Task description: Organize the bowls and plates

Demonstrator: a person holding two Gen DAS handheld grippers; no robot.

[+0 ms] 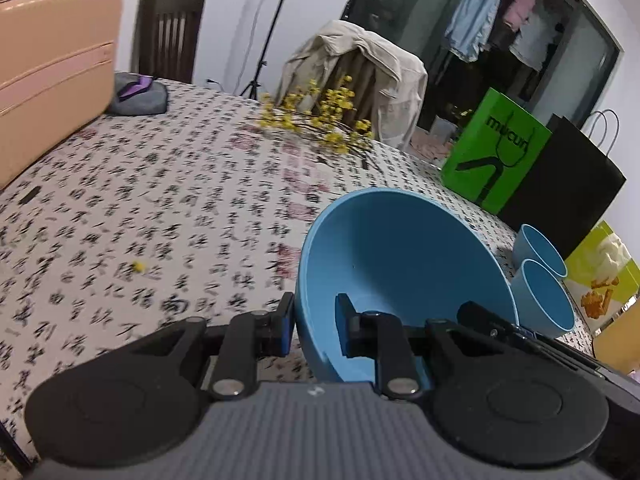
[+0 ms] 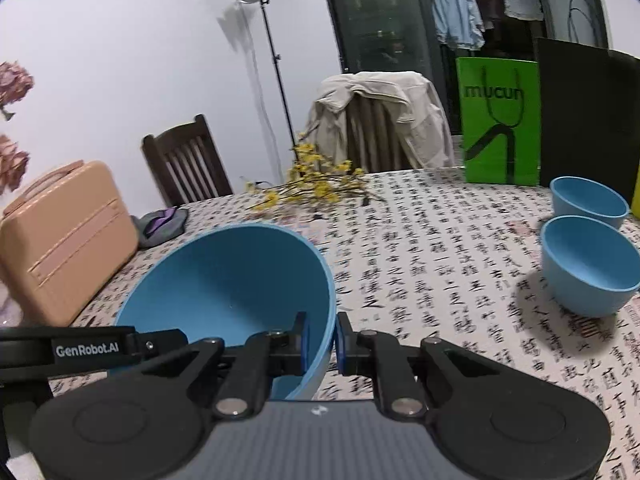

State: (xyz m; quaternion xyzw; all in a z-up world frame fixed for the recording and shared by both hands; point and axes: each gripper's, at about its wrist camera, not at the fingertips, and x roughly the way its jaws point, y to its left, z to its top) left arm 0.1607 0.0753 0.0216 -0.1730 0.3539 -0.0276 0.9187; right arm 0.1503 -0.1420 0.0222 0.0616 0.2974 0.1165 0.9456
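Left hand-held gripper (image 1: 315, 330) and right hand-held gripper (image 2: 322, 340) each clamp the large blue bowl (image 1: 400, 256) rim; keep it level while carrying toward the small bowls (image 2: 588, 264).

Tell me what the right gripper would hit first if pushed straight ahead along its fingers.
Carrying the big blue bowl by its rim, the right gripper likely meets the printed tablecloth first, short of the yellow flower sprigs; depth is unclear.

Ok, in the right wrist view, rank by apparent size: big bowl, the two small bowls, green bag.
1. Big bowl, though it sits nearest the camera.
2. Green bag.
3. Near small bowl.
4. Far small bowl; likely the same size, just farther.
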